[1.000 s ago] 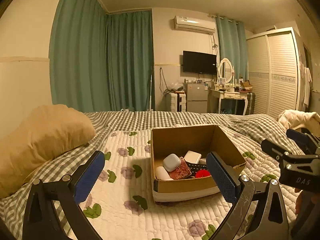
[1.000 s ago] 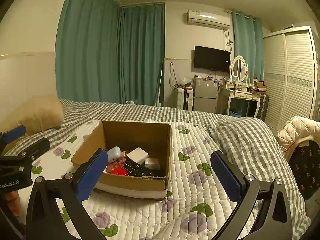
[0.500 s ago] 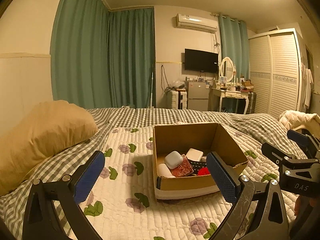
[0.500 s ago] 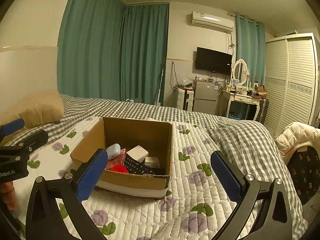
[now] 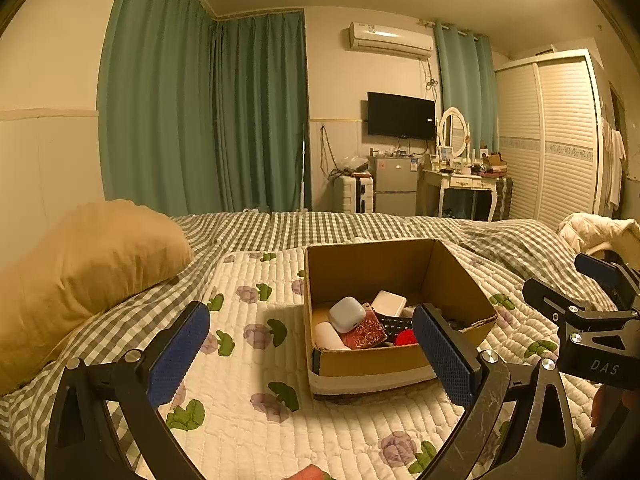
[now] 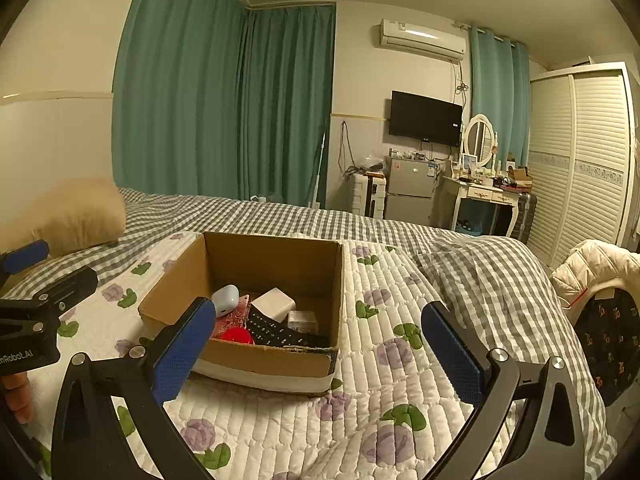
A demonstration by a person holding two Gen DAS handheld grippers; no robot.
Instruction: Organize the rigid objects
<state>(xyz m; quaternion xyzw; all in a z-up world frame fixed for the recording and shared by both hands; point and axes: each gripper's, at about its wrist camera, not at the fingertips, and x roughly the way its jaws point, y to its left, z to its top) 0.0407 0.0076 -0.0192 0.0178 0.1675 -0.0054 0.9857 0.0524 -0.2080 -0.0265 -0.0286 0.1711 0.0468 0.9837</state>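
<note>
So the bed [image 5: 280, 228] takes up most of both views, with a gray checked cover and a white quilt [image 5: 248, 420] with flower prints laid over the near part. A tan pillow [image 5: 80, 272] is propped at the left edge of the bed, well apart from everything else, probably just left where it always sits.

A cardboard box [image 5: 368, 364] is set on the quilt toward the near edge of the bed, open at the top, which makes sense as the place the rigid stuff gets collected. Inside it a few things can be made out: a black remote [image 6: 280, 334] lying flat along the bottom, a white charger block [image 6: 274, 304] leaning by the back, a pale blue rounded case [image 5: 347, 314] resting on top of a red patterned case [image 5: 366, 334], and a small red thing [image 6: 237, 336] near the front wall. No loose items are seen on the quilt, so the sorting looks mostly done, going by that alone.

The left hand-held gripper [image 5: 310, 354] is held low over the quilt in front of the box, jaws spread wide with nothing between them. The right hand-held gripper [image 6: 320, 354] is held the same way on the other side, also spread and empty. Both look pulled back from the box rather than reaching in.
</note>
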